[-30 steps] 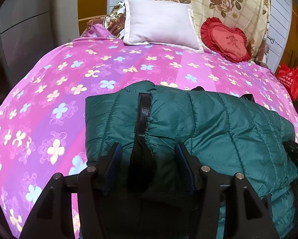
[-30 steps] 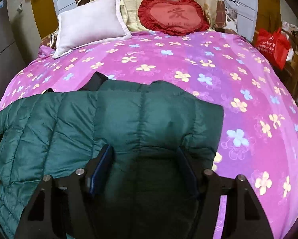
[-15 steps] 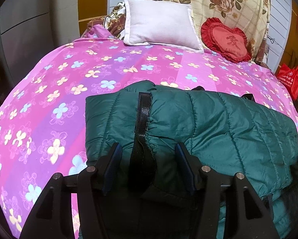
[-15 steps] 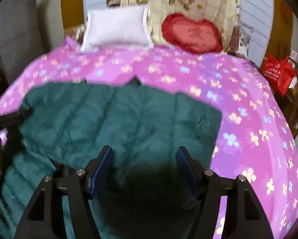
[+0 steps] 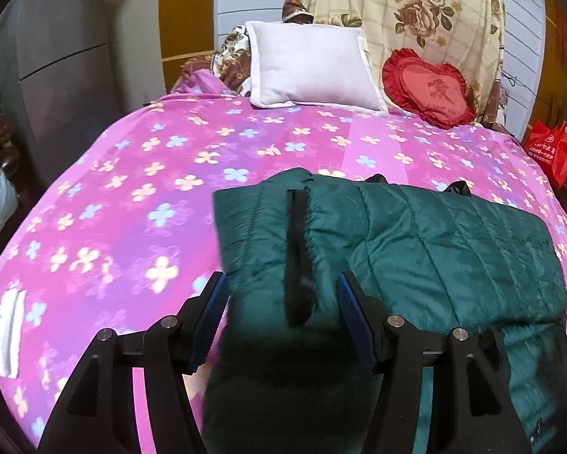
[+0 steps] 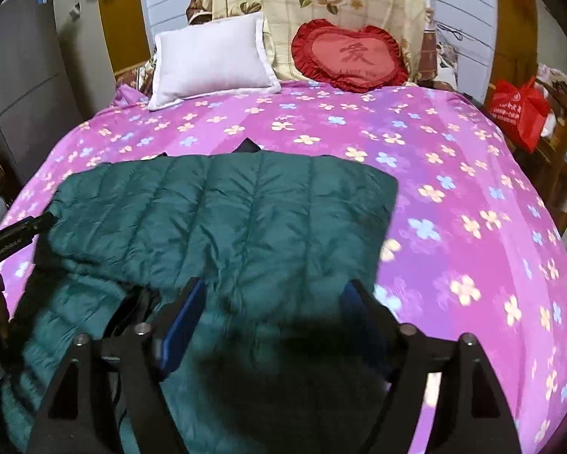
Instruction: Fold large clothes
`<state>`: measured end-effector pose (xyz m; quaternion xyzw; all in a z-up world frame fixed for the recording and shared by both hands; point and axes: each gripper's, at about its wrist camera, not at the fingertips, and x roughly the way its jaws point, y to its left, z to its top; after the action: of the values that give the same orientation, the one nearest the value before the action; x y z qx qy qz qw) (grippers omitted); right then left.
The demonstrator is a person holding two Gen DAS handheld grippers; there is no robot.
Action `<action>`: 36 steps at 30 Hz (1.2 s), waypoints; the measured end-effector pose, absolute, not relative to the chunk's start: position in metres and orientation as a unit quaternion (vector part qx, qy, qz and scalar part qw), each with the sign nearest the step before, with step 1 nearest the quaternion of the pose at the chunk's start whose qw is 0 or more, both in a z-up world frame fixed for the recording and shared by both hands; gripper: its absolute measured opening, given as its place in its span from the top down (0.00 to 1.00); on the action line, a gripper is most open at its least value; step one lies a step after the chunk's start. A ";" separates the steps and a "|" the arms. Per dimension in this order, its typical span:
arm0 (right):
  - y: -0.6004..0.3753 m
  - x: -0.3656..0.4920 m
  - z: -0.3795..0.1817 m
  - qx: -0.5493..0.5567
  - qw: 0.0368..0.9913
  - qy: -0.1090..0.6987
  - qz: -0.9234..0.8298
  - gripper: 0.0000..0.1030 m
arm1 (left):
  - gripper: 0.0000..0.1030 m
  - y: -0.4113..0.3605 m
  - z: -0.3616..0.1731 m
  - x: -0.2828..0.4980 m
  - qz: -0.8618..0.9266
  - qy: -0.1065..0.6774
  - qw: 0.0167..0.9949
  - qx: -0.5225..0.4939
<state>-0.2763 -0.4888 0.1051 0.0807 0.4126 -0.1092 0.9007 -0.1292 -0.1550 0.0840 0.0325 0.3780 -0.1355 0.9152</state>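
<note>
While the green jacket [image 6: 223, 219] lay folded across the lower middle of the pink bedspread [image 6: 454, 159], the right claw [image 6: 272, 321] had just been widening, empty above it, and the left claw [image 5: 283, 317] stood half open, gripping nothing.

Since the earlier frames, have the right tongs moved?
Yes. The right tongs have pulled back from the green jacket: more bedspread and the red bag now show. Jaws have just been opening, pads clear of the fabric.
</note>
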 end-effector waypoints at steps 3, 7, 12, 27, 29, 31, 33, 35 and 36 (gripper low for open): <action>-0.489 -0.300 0.111 0.092 0.900 0.414 -0.104 0.22 | 0.63 -0.143 0.091 -0.145 -0.131 0.378 0.916 0.032; -0.487 -0.332 0.116 0.091 0.899 0.415 -0.107 0.22 | 0.63 -0.126 0.090 -0.172 -0.124 0.385 0.914 0.043; -0.483 -0.364 0.113 0.104 0.896 0.421 -0.097 0.22 | 0.63 -0.112 0.087 -0.203 -0.119 0.391 0.910 0.062; -0.463 -0.428 0.088 0.109 0.885 0.444 -0.090 0.20 | 0.63 -0.084 0.085 -0.276 -0.131 0.399 0.905 0.066; -0.463 -0.434 0.084 0.114 0.883 0.447 -0.090 0.20 | 0.63 -0.081 0.085 -0.282 -0.131 0.402 0.904 0.062; -0.463 -0.439 0.081 0.116 0.880 0.451 -0.089 0.20 | 0.63 -0.077 0.083 -0.290 -0.130 0.404 0.904 0.061; -0.463 -0.444 0.079 0.118 0.879 0.454 -0.088 0.20 | 0.63 -0.075 0.080 -0.295 -0.129 0.405 0.903 0.062; -0.462 -0.448 0.077 0.116 0.877 0.459 -0.087 0.20 | 0.63 -0.072 0.077 -0.299 -0.128 0.409 0.902 0.063; -0.461 -0.451 0.076 0.114 0.876 0.461 -0.086 0.20 | 0.63 -0.071 0.076 -0.302 -0.128 0.411 0.901 0.063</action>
<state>-0.4506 -0.4613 0.0761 0.1142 0.4606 -0.0864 0.8760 -0.3016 -0.0706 0.0759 0.0626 0.4106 -0.1279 0.9006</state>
